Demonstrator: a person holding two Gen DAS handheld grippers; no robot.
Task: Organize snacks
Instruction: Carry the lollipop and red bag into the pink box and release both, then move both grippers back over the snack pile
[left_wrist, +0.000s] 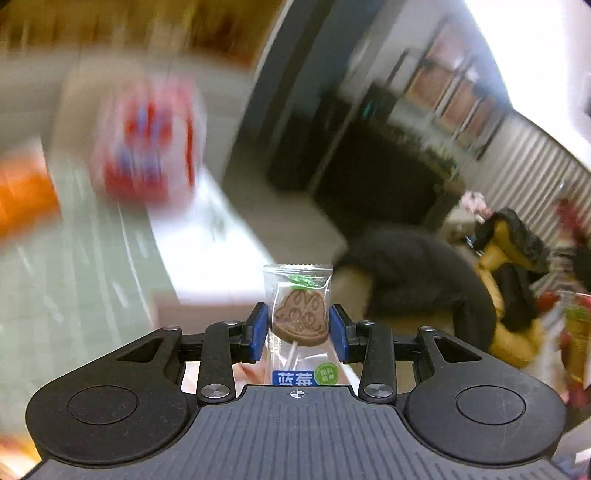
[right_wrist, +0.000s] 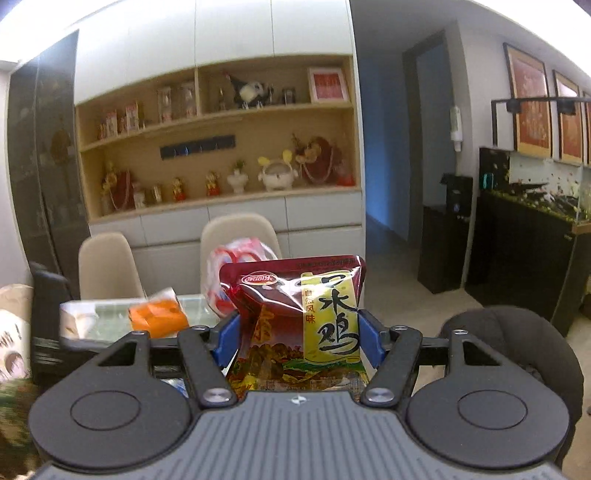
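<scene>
My left gripper (left_wrist: 298, 326) is shut on a wrapped lollipop (left_wrist: 300, 314), a brown cartoon-shaped candy on a white stick in a clear wrapper with a blue label; the blue pads (left_wrist: 258, 332) press its sides. It is held above a glass table (left_wrist: 81, 266), with the left wrist view smeared by motion. My right gripper (right_wrist: 297, 338) is shut on a dark red and yellow snack pouch (right_wrist: 299, 317), which stands upright between the blue pads (right_wrist: 367, 338) and is creased at its left side. It hangs above the table's near end.
A red-and-white plastic bag (left_wrist: 147, 144) (right_wrist: 236, 254) and an orange packet (right_wrist: 157, 314) (left_wrist: 22, 195) lie on the glass table (right_wrist: 107, 317). Two beige chairs (right_wrist: 107, 266) stand behind it, before a shelf wall (right_wrist: 221, 140). A black stool (right_wrist: 517, 343) and a dark cabinet (right_wrist: 524, 240) are at the right.
</scene>
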